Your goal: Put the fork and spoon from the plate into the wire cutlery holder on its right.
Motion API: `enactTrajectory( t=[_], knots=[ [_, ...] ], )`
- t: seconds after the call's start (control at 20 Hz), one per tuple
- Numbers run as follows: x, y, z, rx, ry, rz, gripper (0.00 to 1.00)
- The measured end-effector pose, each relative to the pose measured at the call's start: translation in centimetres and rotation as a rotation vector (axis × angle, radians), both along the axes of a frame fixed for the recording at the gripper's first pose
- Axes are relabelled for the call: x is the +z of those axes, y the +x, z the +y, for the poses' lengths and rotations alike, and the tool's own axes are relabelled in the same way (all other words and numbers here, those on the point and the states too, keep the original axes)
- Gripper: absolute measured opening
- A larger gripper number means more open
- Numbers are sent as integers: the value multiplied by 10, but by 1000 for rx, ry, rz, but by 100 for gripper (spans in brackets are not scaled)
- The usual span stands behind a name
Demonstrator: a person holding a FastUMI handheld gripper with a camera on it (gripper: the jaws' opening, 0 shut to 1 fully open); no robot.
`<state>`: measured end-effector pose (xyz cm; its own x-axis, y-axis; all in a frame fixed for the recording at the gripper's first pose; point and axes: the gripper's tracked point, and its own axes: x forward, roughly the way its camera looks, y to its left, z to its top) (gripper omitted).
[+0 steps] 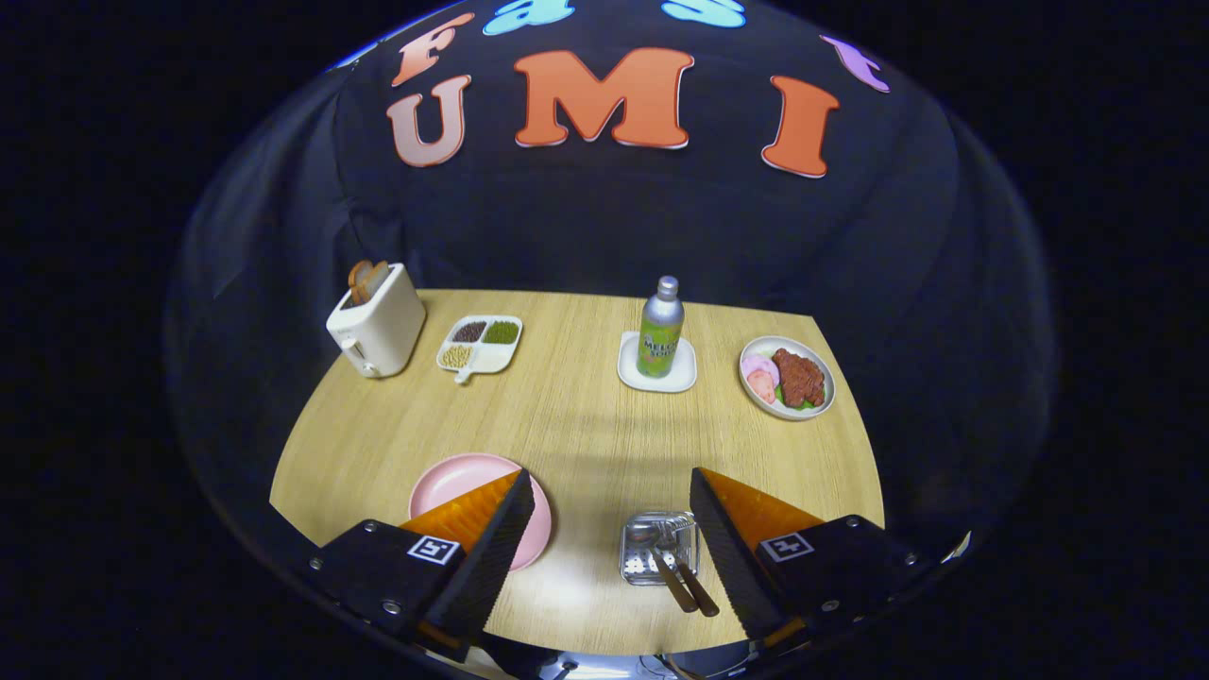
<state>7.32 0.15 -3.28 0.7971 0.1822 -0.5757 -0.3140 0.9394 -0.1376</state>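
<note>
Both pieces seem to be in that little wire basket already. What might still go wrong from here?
The two brown handles lean out of the wire cutlery holder toward the gripper, close to one open finger; a careless pull-back might catch them and tip the holder. The pink plate lies partly under the other finger, so dropping lower might knock it.

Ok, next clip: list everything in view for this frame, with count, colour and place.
Table: one, light wood, under everything.
Toaster: one, cream, far left, bread slices in its slots.
Divided dish: one, white, beside the toaster, holding grains.
Bottle: one, green with silver cap, upright on a white coaster.
Food plate: one, white, far right.
Pink plate: one, near left, partly behind a finger.
Holder: one, silver, between the fingers, two brown handles sticking out.
Hand-held gripper: open, holding nothing.
</note>
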Motion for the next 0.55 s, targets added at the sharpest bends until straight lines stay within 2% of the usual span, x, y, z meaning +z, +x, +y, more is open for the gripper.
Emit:
enactTrajectory(
  t=[0.35,0.55],
  knots=[
    [71,-30,7,-69,100,-320,99],
    [85,-54,20,-75,200,-406,99]
  ],
)
